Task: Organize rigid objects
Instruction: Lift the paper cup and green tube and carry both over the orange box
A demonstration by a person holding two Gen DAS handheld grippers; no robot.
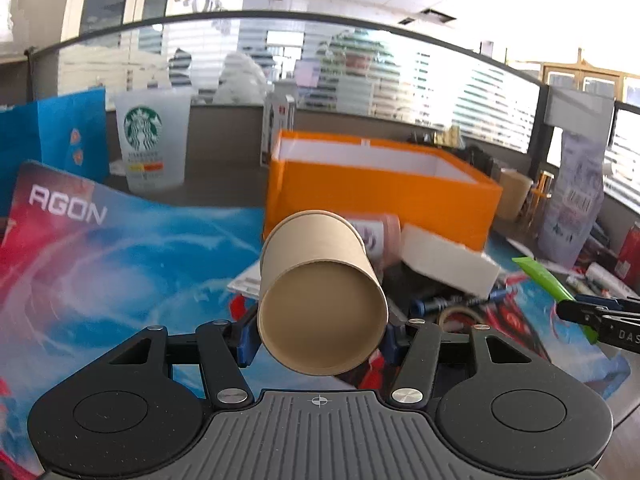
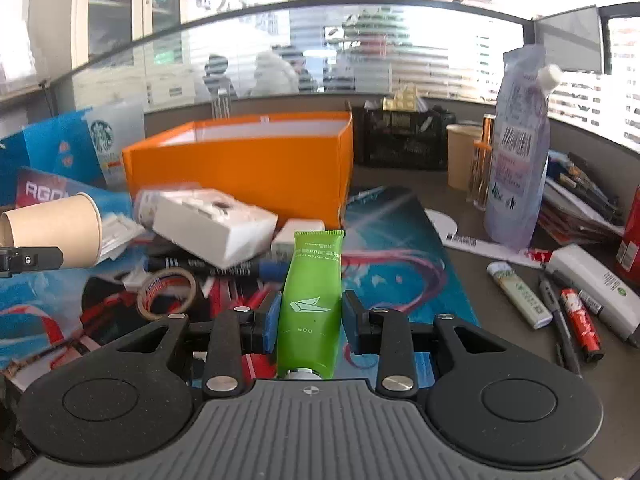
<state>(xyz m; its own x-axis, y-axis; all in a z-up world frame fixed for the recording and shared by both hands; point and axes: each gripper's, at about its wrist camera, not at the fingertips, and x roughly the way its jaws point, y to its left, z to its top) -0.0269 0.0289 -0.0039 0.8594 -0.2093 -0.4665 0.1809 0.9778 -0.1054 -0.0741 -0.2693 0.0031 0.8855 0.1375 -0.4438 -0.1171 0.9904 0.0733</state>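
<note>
My left gripper (image 1: 318, 336) is shut on a brown paper cup (image 1: 320, 292), held on its side above the mat with its base toward the camera. The cup also shows at the left of the right wrist view (image 2: 56, 228). My right gripper (image 2: 310, 320) is shut on a green tube (image 2: 314, 296), held lengthwise between the pads; the tube shows at the right of the left wrist view (image 1: 548, 280). An open orange box (image 1: 380, 188) stands behind both, white inside (image 2: 248, 160).
A white box (image 2: 212, 228), markers (image 2: 216, 266), a tape roll (image 2: 168, 292) and a pink bottle (image 1: 380, 232) lie on the AGON mat (image 1: 100, 248). A Starbucks cup (image 1: 150, 140) stands back left. A refill pouch (image 2: 516, 152), pens (image 2: 576, 316) and a glue stick (image 2: 520, 294) are right.
</note>
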